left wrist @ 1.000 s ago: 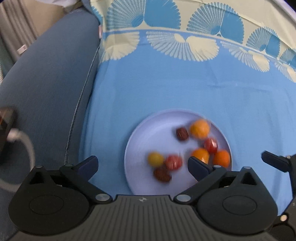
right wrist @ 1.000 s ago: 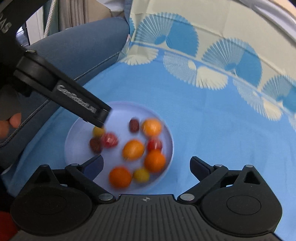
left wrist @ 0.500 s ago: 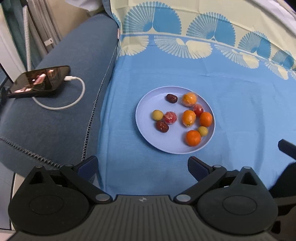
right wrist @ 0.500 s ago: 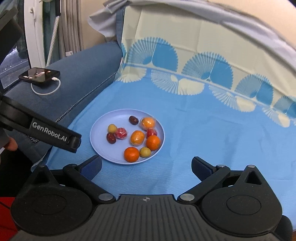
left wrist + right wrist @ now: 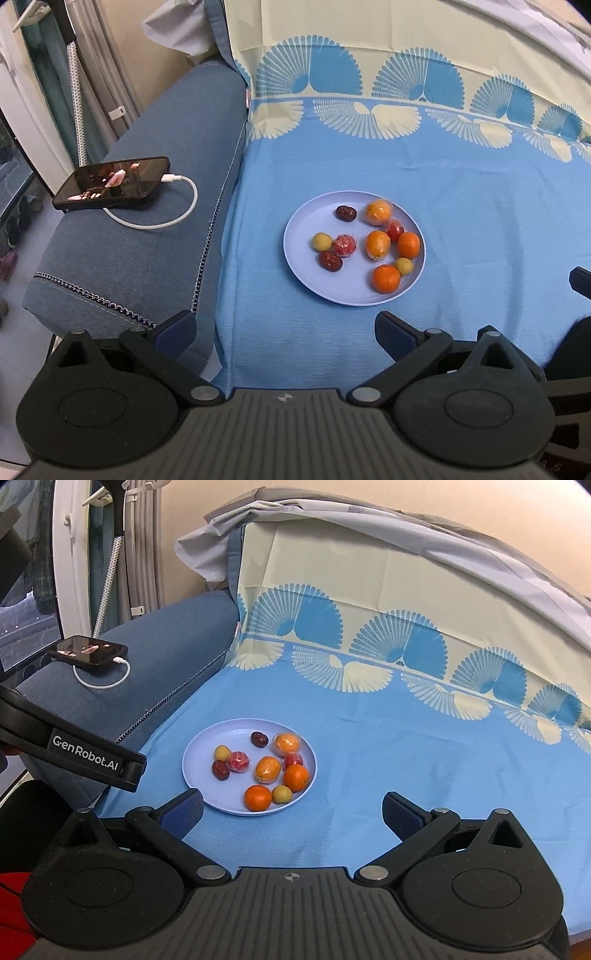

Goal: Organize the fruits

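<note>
A pale lilac plate lies on the blue cloth and holds several small fruits: oranges, red wrapped fruits, dark red dates and small yellow fruits. My left gripper is open and empty, held back from the plate's near edge. My right gripper is open and empty, just short of the plate's near right rim. The left gripper's body shows at the left of the right wrist view.
A blue sofa arm on the left carries a black phone with a white charging cable. The blue and cream fan-patterned cloth covers the seat and rises up the back. Floor and curtains lie far left.
Both grippers have pulled back and up from the plate, which now looks smaller and farther away. The phone and sofa arm have come into view. The fruits stay on the plate.
</note>
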Demonstrator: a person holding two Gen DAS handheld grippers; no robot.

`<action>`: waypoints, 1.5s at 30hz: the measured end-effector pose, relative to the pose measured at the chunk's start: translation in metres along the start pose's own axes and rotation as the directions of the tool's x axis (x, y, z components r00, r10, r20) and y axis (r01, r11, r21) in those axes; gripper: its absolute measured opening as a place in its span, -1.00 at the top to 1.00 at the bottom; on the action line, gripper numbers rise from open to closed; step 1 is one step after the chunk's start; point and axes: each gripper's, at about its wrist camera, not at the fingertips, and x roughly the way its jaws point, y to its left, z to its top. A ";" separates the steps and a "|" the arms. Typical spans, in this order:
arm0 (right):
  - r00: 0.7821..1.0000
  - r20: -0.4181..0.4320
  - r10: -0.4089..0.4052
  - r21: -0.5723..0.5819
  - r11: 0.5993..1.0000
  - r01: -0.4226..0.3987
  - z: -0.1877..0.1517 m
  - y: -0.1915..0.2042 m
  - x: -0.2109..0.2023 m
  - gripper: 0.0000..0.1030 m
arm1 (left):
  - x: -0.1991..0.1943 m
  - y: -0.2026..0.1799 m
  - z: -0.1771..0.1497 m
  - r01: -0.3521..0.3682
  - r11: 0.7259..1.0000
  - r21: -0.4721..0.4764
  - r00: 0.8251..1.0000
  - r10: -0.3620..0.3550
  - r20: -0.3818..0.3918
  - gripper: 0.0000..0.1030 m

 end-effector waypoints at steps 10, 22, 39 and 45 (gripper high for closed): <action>1.000 0.014 -0.008 0.004 1.000 0.008 -0.001 0.002 -0.004 -0.99 | -0.003 0.001 -0.001 0.007 1.000 -0.005 1.000 -0.007 0.001 -0.99; 1.000 0.007 -0.007 0.001 1.000 0.007 0.000 0.003 -0.003 -0.99 | -0.001 0.001 -0.001 0.004 1.000 -0.002 1.000 -0.004 -0.009 -0.99; 1.000 -0.010 -0.001 0.001 1.000 0.001 -0.001 0.003 0.000 -0.99 | 0.002 0.002 -0.004 -0.002 1.000 0.003 1.000 0.002 -0.014 -0.99; 1.000 -0.010 -0.001 0.002 1.000 0.001 -0.001 0.004 0.000 -0.99 | 0.003 0.001 -0.005 0.000 1.000 0.003 1.000 0.001 -0.019 -0.99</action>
